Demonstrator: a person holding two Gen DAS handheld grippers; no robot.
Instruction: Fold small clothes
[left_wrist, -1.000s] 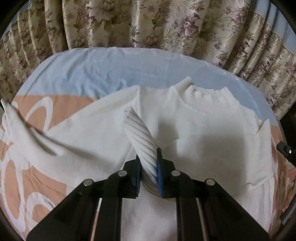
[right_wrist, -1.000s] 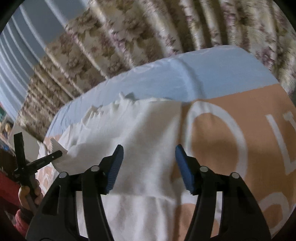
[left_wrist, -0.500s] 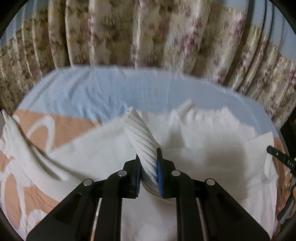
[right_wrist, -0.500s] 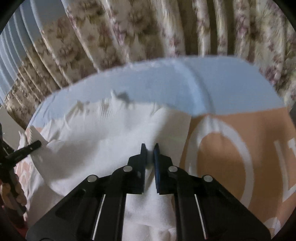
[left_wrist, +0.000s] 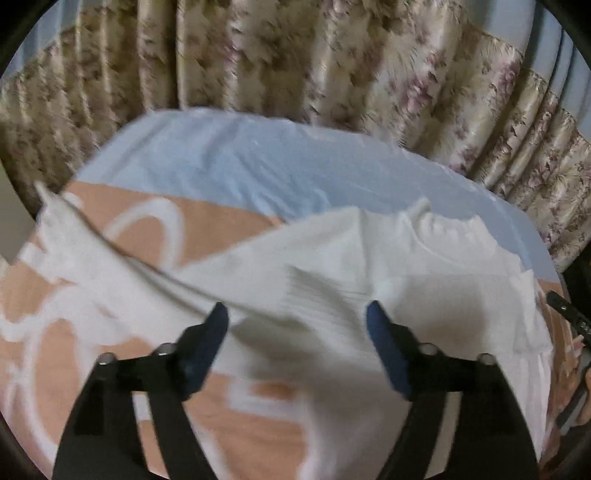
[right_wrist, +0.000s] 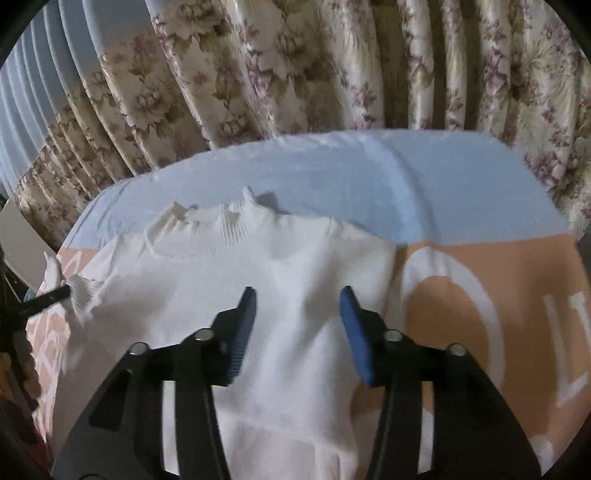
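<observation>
A white knit sweater lies flat on the bed, with its ribbed collar toward the curtains. My right gripper is open and empty just above the sweater's body near its right edge. In the left wrist view the sweater is blurred; a ribbed cuff lies loose between the fingers of my left gripper, which is open. A long sleeve stretches away to the left across the bedsheet.
The bedsheet is orange with white letters and light blue at the far end. Floral curtains hang behind the bed. The left gripper's tip shows in the right wrist view at the sweater's left edge.
My left gripper has opened and let go of the ribbed cuff, which has dropped onto the sweater. My right gripper shut on the sweater half a second ago and has opened again.
</observation>
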